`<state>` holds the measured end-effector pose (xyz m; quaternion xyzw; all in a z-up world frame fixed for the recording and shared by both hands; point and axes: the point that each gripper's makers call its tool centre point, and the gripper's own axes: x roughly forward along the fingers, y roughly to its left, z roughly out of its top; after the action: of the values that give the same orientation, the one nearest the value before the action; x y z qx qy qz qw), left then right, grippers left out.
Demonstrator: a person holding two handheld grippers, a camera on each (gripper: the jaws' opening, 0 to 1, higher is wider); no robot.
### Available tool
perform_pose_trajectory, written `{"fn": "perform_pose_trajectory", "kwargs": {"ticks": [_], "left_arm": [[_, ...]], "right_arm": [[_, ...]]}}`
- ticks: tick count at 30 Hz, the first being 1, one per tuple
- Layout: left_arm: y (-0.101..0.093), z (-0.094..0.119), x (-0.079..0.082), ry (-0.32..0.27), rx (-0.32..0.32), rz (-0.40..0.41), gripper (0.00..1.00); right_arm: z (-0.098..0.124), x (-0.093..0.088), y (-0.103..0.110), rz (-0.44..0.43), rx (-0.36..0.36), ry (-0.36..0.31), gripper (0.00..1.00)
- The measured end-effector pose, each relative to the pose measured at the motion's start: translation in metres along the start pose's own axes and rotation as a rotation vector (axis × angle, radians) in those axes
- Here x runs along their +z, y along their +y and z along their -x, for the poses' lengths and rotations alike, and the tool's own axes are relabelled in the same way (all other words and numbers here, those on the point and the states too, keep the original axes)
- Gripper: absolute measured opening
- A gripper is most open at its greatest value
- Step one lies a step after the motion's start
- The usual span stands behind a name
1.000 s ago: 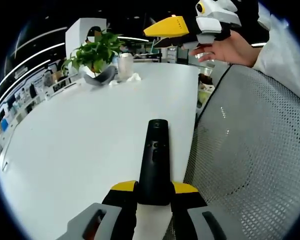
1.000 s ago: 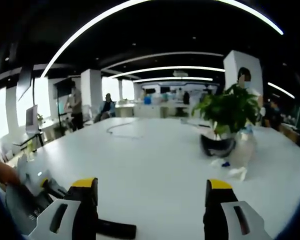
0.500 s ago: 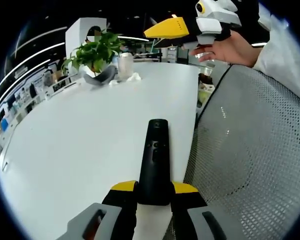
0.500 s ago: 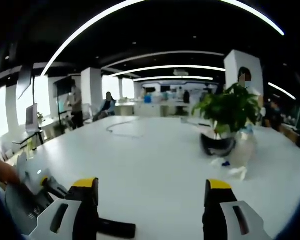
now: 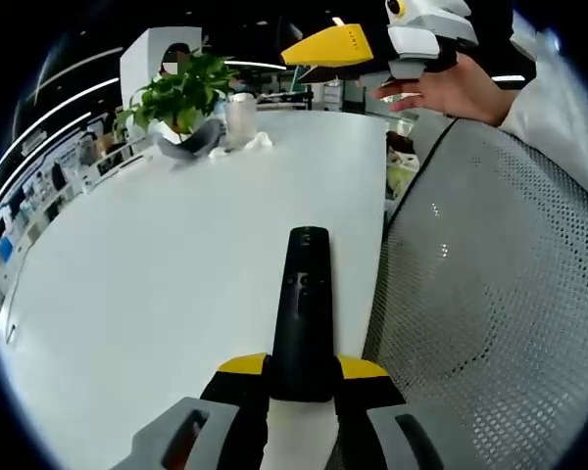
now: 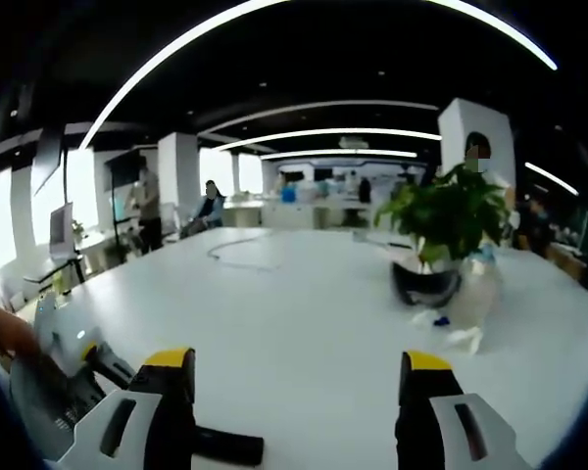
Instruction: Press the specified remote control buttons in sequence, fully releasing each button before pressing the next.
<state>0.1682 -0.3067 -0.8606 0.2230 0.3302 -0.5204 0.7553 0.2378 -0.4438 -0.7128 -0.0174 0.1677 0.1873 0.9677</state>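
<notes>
A slim black remote control (image 5: 302, 304) points away from me over the white table (image 5: 176, 255), its buttons facing up. My left gripper (image 5: 302, 368) is shut on the remote's near end, yellow-tipped jaws on either side. At the top of the left gripper view, a hand (image 5: 451, 88) holds my right gripper (image 5: 338, 47) high above the table's far edge. In the right gripper view, the right gripper (image 6: 299, 370) stands open over the table (image 6: 304, 313) with nothing between its jaws. The remote's end (image 6: 230, 446) and the left gripper (image 6: 64, 392) lie at lower left.
A potted plant (image 5: 181, 90) (image 6: 449, 217), a dark headset (image 5: 198, 147) (image 6: 426, 284) and a clear cup (image 5: 241, 117) stand at the table's far end. A grey mesh chair back (image 5: 490, 294) sits close on the right. People stand in the office behind.
The left gripper view has tilted a little, so the plant and the right gripper sit higher. The remote stays gripped; the right gripper stays open.
</notes>
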Motion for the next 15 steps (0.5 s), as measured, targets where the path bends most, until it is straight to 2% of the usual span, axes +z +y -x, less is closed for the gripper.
{"fn": "perform_pose_trajectory", "kwargs": {"ticks": [15], "left_arm": [[0.017, 0.000, -0.003, 0.071, 0.003, 0.003, 0.24]], "right_arm": [[0.001, 0.000, -0.004, -0.019, -0.009, 0.000, 0.83]]}}
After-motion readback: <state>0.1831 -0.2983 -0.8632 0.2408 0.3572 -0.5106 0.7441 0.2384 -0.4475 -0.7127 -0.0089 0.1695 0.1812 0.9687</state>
